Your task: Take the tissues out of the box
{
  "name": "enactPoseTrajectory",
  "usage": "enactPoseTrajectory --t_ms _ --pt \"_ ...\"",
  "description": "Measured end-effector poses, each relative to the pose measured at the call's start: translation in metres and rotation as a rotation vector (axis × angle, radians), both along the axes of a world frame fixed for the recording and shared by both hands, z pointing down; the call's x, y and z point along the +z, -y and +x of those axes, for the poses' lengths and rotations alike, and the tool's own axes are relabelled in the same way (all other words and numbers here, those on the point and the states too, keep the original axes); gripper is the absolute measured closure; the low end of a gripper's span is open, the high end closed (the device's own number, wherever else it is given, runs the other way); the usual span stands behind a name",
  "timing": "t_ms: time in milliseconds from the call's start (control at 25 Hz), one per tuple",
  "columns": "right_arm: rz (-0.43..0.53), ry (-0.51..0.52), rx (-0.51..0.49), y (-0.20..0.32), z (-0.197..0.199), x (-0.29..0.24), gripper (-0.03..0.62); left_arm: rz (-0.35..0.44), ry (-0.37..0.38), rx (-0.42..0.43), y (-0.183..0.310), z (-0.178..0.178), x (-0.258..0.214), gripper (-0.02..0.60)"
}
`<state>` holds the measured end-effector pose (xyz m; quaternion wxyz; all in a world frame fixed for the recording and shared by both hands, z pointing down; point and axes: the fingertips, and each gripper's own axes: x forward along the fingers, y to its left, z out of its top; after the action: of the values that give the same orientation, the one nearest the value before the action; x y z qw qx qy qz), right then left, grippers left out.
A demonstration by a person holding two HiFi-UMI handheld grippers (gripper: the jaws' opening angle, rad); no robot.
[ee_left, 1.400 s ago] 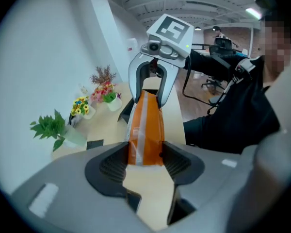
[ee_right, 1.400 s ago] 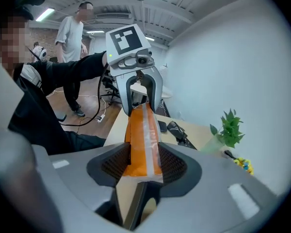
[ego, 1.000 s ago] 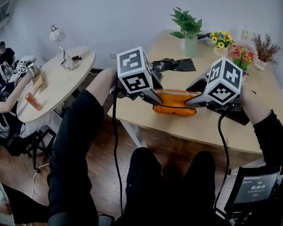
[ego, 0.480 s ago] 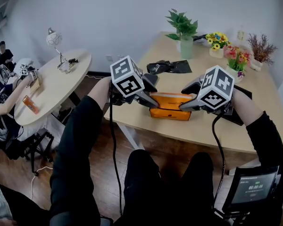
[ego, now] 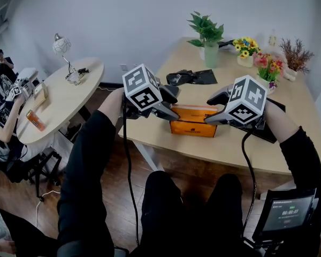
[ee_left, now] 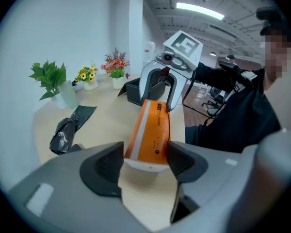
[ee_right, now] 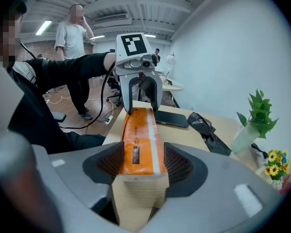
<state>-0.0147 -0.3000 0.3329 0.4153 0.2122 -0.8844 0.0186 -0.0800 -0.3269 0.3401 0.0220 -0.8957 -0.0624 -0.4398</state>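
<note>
Both hand-held grippers, left (ee_left: 144, 162) and right (ee_right: 143, 165), have just spread, loosely flanking the box (ego: 195, 123) on the tabletop (ego: 230, 143); opening it probably comes next.

You have bare table (ego: 203, 150) in front of the orange box (ego: 192, 123), open to the near edge. Behind the box, the black bag (ego: 190, 77) obstructs passage; farther back stand the plant vase (ego: 211, 53) and flower pots (ego: 246, 50). A black tray (ee_left: 133, 89) blocks your right side.
</note>
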Motion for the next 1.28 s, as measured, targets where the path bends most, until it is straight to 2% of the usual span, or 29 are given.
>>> enactPoseTrajectory --t_ms 200,400,560,680,880,1080,1160,1280 --pt "0.025 0.014 0.009 0.002 0.006 -0.009 0.335 0.049 -0.049 -0.002 0.002 0.000 -0.016 0.319" --pt "0.096 0.057 0.026 0.001 0.010 -0.031 0.360 0.191 -0.171 0.013 -0.009 0.013 -0.048 0.321" --pt "0.233 0.188 0.078 -0.013 0.016 -0.065 0.417 0.366 -0.320 -0.031 -0.026 0.024 -0.066 0.324" --pt "0.335 0.275 0.121 -0.032 0.029 -0.086 0.435 0.430 -0.463 -0.095 -0.044 0.031 -0.079 0.328" --pt "0.491 0.334 0.209 -0.066 0.067 -0.107 0.466 0.538 -0.674 -0.197 -0.072 0.045 -0.101 0.357" --pt "0.721 0.417 0.378 -0.106 0.125 -0.131 0.507 0.772 -0.809 -0.242 -0.109 0.074 -0.123 0.385" --pt "0.802 0.457 0.450 -0.125 0.147 -0.136 0.517 0.787 -0.860 -0.272 -0.124 0.086 -0.124 0.391" --pt "0.917 0.525 0.568 -0.158 0.176 -0.139 0.531 0.698 -1.022 -0.383 -0.143 0.100 -0.124 0.400"
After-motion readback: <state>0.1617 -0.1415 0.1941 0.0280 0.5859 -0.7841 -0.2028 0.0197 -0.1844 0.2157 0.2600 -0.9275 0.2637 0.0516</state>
